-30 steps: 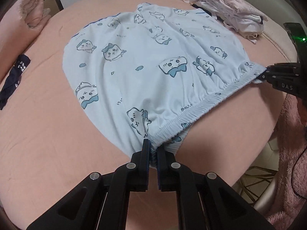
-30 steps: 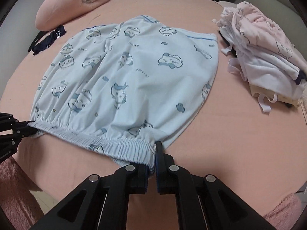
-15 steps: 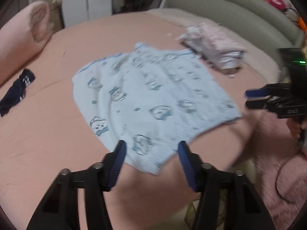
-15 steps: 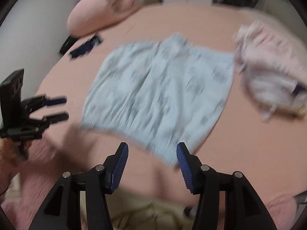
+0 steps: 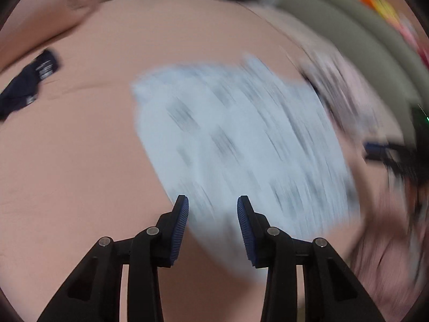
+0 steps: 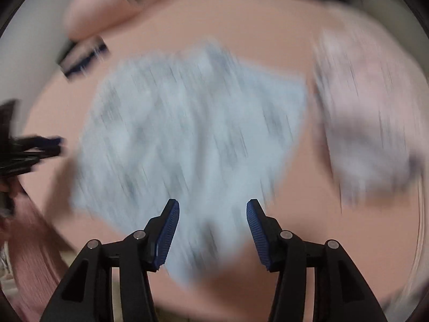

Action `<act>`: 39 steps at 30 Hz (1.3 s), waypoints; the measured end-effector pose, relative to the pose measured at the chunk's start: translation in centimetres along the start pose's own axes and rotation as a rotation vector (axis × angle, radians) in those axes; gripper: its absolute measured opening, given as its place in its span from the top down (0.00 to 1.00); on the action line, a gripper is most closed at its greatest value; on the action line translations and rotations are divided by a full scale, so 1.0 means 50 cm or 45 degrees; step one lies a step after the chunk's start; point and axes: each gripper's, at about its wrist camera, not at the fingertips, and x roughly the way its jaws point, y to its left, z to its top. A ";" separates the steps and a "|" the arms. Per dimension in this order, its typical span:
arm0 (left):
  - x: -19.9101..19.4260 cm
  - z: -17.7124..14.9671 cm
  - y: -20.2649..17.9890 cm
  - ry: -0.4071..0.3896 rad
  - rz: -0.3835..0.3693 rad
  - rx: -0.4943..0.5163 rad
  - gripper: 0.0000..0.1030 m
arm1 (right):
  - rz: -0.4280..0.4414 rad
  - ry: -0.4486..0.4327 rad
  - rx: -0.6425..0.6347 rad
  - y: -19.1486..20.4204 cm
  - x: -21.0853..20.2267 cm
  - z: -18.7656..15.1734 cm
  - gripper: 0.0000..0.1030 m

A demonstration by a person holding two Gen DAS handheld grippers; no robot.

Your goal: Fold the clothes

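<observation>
Both tools (image 5: 212,201) (image 6: 212,205) agape, apparently above blurred blue garment (image 6: 187,134) on bed (image 5: 67,147).

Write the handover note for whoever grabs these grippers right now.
Left gripper: open, empty, above the near edge of the blue garment.
Right gripper: open, empty, also over its near edge.
The garment lies spread on the pink bed; a pale clothes pile sits to its right, a dark item to the left.
Done: garment laid out.
Left: the folding. Frames are blurred.
</observation>
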 end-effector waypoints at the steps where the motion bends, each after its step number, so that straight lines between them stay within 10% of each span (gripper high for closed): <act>1: 0.015 0.034 0.032 -0.030 -0.004 -0.084 0.66 | 0.018 -0.078 -0.025 0.016 0.009 0.051 0.49; 4: 0.073 0.104 0.108 -0.033 -0.050 -0.270 0.67 | 0.010 -0.171 -0.018 0.033 0.075 0.191 0.50; 11: 0.182 0.182 0.194 0.029 -0.167 -0.507 0.67 | 0.028 0.029 0.201 -0.019 0.315 0.398 0.56; 16: 0.204 0.198 0.167 0.040 -0.113 -0.392 0.68 | -0.002 0.187 0.040 0.011 0.401 0.402 0.56; 19: 0.203 0.195 0.143 0.054 -0.075 -0.291 0.91 | -0.094 0.165 -0.176 0.051 0.394 0.371 0.66; 24: 0.161 0.188 0.101 -0.010 0.209 -0.027 0.92 | -0.257 0.020 -0.232 0.032 0.368 0.367 0.71; 26: 0.167 0.179 0.110 0.025 0.222 -0.017 0.90 | -0.310 -0.075 -0.184 0.009 0.345 0.375 0.71; 32: 0.170 0.174 0.147 0.007 0.134 -0.072 0.87 | 0.047 0.006 -0.174 0.034 0.327 0.384 0.70; 36: 0.159 0.174 0.152 -0.020 0.158 -0.067 0.88 | -0.091 0.169 -0.338 0.090 0.411 0.360 0.70; 39: 0.134 0.173 0.152 -0.065 0.199 -0.050 0.88 | -0.182 0.088 -0.393 0.105 0.406 0.376 0.72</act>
